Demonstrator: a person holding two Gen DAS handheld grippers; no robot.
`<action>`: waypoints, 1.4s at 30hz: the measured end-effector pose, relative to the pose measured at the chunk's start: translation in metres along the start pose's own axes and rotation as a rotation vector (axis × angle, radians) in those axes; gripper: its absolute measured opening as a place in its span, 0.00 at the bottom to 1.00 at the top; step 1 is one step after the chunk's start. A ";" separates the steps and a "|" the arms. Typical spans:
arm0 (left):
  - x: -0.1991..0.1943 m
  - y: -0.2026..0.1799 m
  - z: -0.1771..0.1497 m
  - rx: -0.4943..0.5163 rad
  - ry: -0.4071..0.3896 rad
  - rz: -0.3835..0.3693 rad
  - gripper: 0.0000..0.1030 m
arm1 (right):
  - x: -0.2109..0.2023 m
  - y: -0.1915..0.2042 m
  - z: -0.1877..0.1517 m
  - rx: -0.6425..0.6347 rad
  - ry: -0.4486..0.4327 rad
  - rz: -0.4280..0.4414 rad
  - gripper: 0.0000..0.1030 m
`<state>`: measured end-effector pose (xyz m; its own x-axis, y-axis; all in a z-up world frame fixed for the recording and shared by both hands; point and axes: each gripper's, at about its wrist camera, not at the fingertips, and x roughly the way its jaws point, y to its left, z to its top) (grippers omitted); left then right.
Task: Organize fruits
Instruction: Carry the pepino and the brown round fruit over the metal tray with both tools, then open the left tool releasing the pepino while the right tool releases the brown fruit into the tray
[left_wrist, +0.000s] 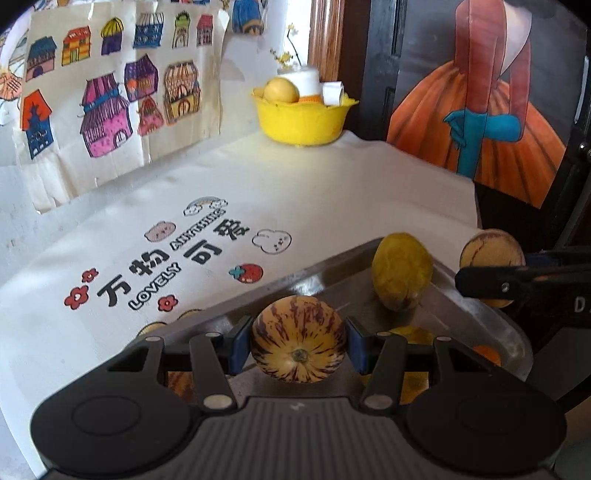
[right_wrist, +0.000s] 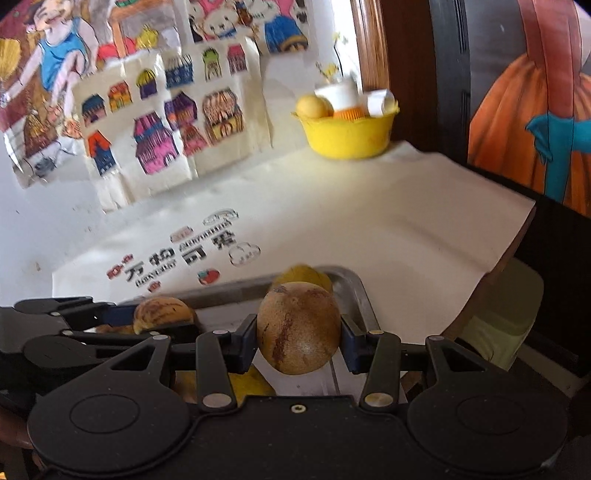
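My left gripper (left_wrist: 299, 345) is shut on a round cream fruit with purple streaks (left_wrist: 299, 338), held just above a metal tray (left_wrist: 332, 273). A yellow fruit (left_wrist: 400, 271) lies in the tray's far corner, and further yellow and orange fruit (left_wrist: 487, 354) show under the fingers. My right gripper (right_wrist: 298, 339) is shut on a brown speckled round fruit (right_wrist: 298, 326) over the same tray (right_wrist: 351, 284). In the left wrist view the right gripper's black finger (left_wrist: 517, 280) crosses that brown fruit (left_wrist: 491, 251). In the right wrist view the left gripper (right_wrist: 162, 321) holds the striped fruit (right_wrist: 162, 312).
A yellow bowl (left_wrist: 303, 122) with a yellow fruit, a white cup and paper stands at the table's far corner. The white cloth (left_wrist: 258, 184) has printed letters and cartoons. Drawings of houses hang on the wall. The table edge drops off on the right, by a painting.
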<state>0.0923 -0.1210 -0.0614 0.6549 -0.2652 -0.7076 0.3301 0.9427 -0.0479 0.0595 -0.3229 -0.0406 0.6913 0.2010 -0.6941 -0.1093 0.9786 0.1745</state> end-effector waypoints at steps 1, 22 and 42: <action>0.002 -0.001 0.000 0.002 0.003 0.002 0.55 | 0.005 -0.002 -0.002 0.007 0.010 0.000 0.46; 0.013 0.001 -0.001 -0.002 0.034 0.010 0.55 | 0.050 -0.014 -0.011 0.059 0.111 0.009 0.47; -0.016 0.003 0.000 0.011 -0.046 0.022 0.79 | 0.004 -0.005 0.004 0.103 0.010 0.019 0.63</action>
<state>0.0833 -0.1142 -0.0502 0.6926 -0.2540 -0.6752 0.3225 0.9463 -0.0252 0.0656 -0.3267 -0.0416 0.6823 0.2205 -0.6971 -0.0479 0.9649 0.2584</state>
